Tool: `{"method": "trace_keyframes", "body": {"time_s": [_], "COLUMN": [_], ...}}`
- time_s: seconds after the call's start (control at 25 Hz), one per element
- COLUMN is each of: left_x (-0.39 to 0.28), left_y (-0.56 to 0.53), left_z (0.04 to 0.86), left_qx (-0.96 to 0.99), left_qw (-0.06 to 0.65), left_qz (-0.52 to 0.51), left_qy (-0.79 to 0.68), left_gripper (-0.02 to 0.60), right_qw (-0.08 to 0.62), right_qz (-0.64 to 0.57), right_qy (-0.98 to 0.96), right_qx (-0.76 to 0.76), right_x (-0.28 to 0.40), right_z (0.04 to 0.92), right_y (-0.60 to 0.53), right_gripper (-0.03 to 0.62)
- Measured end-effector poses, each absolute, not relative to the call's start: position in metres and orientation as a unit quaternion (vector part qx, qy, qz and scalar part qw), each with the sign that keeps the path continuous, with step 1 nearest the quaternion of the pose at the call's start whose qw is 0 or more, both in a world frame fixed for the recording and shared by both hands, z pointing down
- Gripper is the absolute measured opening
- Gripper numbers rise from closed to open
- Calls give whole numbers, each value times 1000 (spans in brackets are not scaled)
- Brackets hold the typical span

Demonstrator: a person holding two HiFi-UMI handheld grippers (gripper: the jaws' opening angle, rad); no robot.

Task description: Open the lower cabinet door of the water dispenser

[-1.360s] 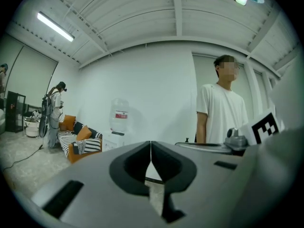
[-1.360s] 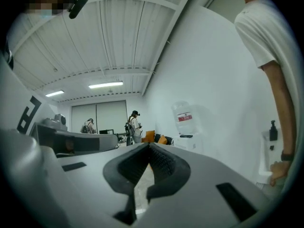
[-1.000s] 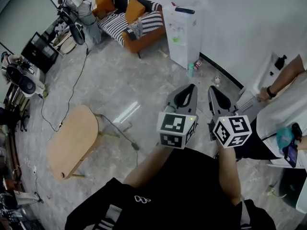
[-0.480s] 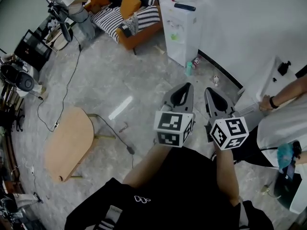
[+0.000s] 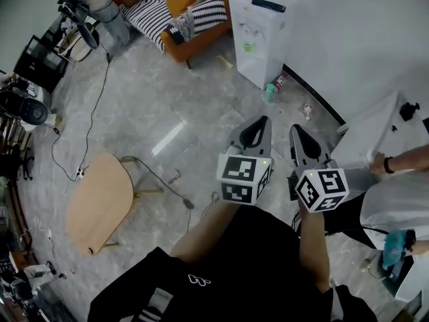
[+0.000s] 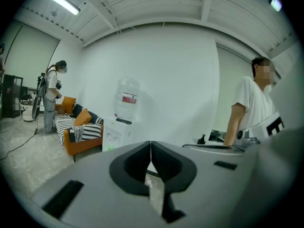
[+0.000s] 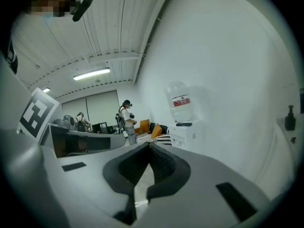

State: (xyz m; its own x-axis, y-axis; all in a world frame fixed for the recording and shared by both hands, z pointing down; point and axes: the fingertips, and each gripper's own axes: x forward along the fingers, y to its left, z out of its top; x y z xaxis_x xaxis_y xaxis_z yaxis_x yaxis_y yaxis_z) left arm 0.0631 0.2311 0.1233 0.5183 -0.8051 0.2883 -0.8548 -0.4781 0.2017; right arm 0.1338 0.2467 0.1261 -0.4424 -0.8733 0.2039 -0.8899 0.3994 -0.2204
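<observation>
The white water dispenser stands against the far wall with a bottle on top. Its lower cabinet door looks flush with the front. My left gripper and right gripper hover side by side over the floor, well short of the dispenser, and point toward it. Both are shut with nothing between the jaws. In the left gripper view the dispenser is small and far beyond the shut tips of the left gripper. In the right gripper view the dispenser lies right of the right gripper.
Bottles lie on the floor by the dispenser's base. An orange sofa with striped cushions is to its left. A wooden stool and a cable lie at left. At right a person stands by a white table.
Both grippers have travelled together with the person holding them, still side by side and shut. The white table and the person at right now sit lower and fuller in the head view.
</observation>
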Motion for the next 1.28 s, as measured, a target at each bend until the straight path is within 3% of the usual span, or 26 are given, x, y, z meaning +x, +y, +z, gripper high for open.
{"method": "trace_keyframes", "body": {"time_s": [0.72, 1.28], "left_x": [-11, -32], "left_y": [58, 3], "left_z": [135, 161], "left_qx": [856, 857], "left_qw": [174, 221], "left_qz": [76, 75], "left_qy": [-480, -460], "left_gripper": [12, 12], "right_qw": [43, 30], "right_qz": [132, 146], "right_qy": [-856, -853], "right_qx": [497, 499], "right_x": [38, 15], "right_z": [123, 137], "right_y": [66, 18], "right_gripper": [10, 11]}}
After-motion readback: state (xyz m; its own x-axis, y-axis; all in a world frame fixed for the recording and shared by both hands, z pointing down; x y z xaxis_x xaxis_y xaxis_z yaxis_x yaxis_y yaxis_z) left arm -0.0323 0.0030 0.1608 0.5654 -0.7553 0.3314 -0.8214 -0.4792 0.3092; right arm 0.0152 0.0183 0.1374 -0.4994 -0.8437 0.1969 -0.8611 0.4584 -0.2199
